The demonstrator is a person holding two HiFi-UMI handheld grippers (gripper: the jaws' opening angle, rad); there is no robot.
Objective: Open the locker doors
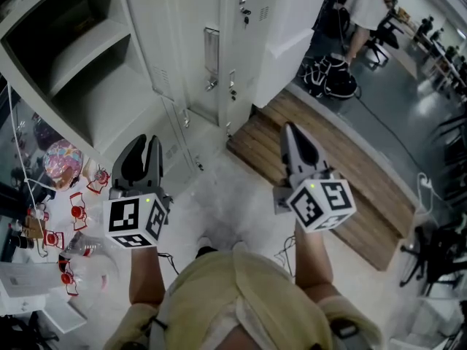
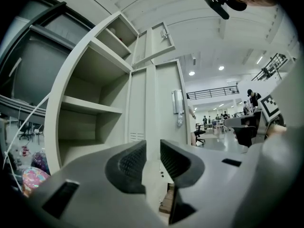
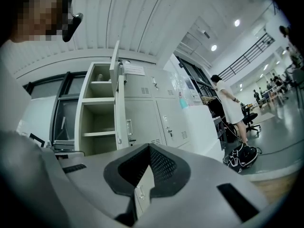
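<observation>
A bank of pale grey lockers (image 1: 219, 20) fills the top of the head view. Its left column (image 1: 87, 71) stands open and shows bare shelves. To the right of it is a door with a metal handle (image 1: 211, 53), and further right another with a small latch (image 1: 244, 9). My left gripper (image 1: 149, 143) hangs in front of the open column, jaws a little apart with nothing between them (image 2: 153, 148). My right gripper (image 1: 292, 130) is held short of the lockers with its jaws shut on nothing (image 3: 148, 148). Neither touches a door.
A wooden pallet (image 1: 350, 173) lies on the floor at the right of the lockers. Beyond it stand a black bag (image 1: 332, 75) and a person (image 1: 365, 6). Red-and-white clutter (image 1: 73, 210) and a colourful bag (image 1: 62, 159) sit at the left. Office chairs stand at the far right.
</observation>
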